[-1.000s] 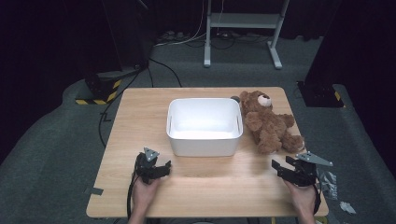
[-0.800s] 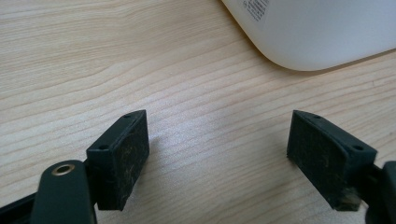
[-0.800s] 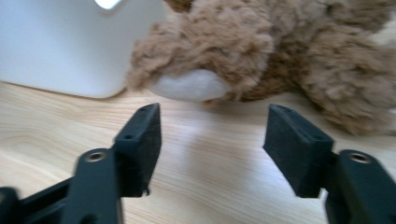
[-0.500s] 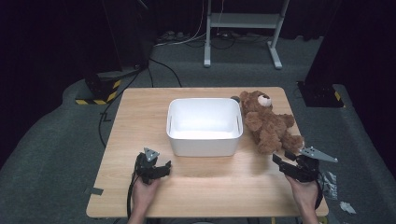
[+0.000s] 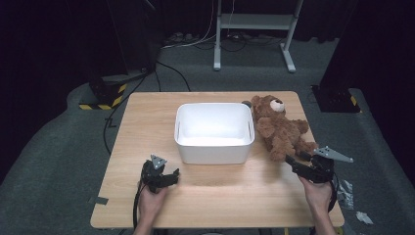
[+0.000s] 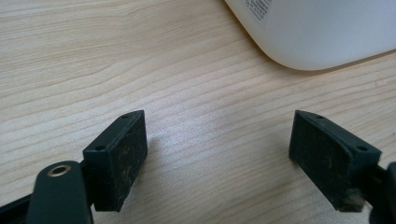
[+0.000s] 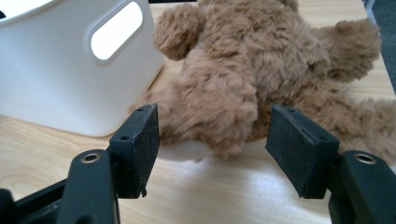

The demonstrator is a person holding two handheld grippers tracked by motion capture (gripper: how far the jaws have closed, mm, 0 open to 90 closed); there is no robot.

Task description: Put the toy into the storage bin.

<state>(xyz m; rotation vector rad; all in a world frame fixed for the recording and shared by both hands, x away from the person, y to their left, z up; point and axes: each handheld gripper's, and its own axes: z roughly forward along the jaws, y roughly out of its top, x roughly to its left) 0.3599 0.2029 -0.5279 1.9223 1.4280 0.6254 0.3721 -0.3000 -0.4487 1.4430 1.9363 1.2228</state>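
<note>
A brown teddy bear [image 5: 281, 129] lies on its back on the wooden table [image 5: 142, 127], right of a white plastic bin [image 5: 213, 152]. My right gripper [image 5: 293, 164] hovers at the bear's lower leg, near the table's right front. In the right gripper view the bear [image 7: 243, 84] fills the space ahead of my right gripper [image 7: 212, 140]; its jaws have just been opening, and one furry leg reaches toward the gap without touching the pads. My left gripper [image 5: 171, 176] rests low at the front left, open [image 6: 217, 144] over bare wood.
The bin [image 7: 51, 84] has a handle slot on its side and stands close to the bear. One corner of the bin [image 6: 322, 32] shows ahead of the left jaws. Dark floor, cables and a metal stand lie beyond the table's far edge.
My right gripper has lifted a little and edged toward the bear's leg. The left gripper, the bin and the bear have stayed where they were.
</note>
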